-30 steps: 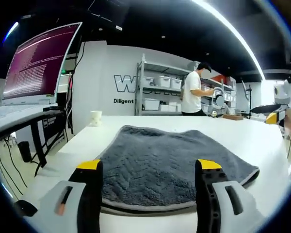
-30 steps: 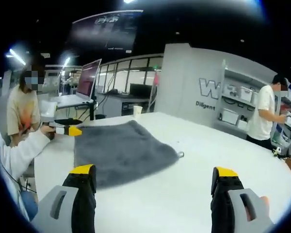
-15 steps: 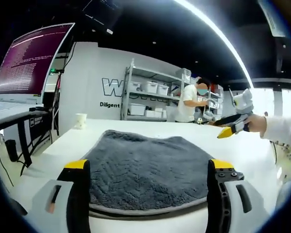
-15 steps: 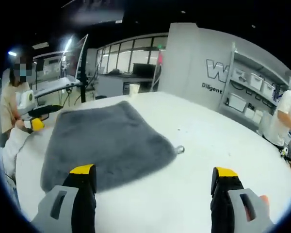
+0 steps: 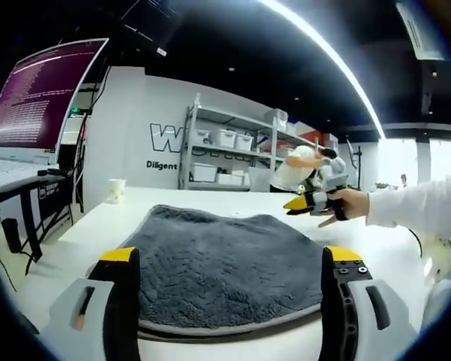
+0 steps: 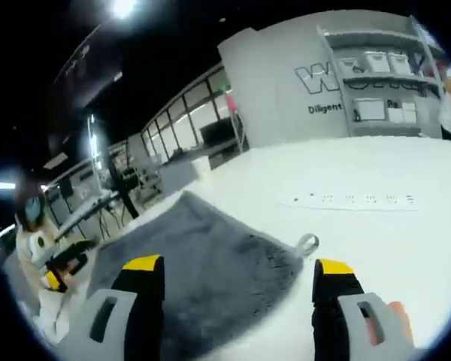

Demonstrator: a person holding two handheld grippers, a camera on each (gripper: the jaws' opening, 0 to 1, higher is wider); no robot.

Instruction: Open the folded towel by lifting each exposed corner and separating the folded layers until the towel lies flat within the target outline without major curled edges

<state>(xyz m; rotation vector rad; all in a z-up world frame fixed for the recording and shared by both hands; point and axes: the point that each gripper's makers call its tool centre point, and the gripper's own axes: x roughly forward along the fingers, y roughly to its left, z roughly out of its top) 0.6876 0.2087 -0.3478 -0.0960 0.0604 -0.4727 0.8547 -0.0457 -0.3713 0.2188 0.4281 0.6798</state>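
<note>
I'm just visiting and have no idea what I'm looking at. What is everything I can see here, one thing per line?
towel: one, dark grey, folded on the white table, with a small hanging loop at one corner.
table: one, white, under the towel.
paper cup: one, white, at the table's far edge.
monitor: one, purple screen with text, beside the table.
shelving rack: one, grey, with white bins, against the lettered wall.
bystander: one, white shirt, bent over near the shelves.
left gripper: grey with yellow tips, open, at the towel's near edge.
right gripper: same colours, open, above the loop corner.
</note>
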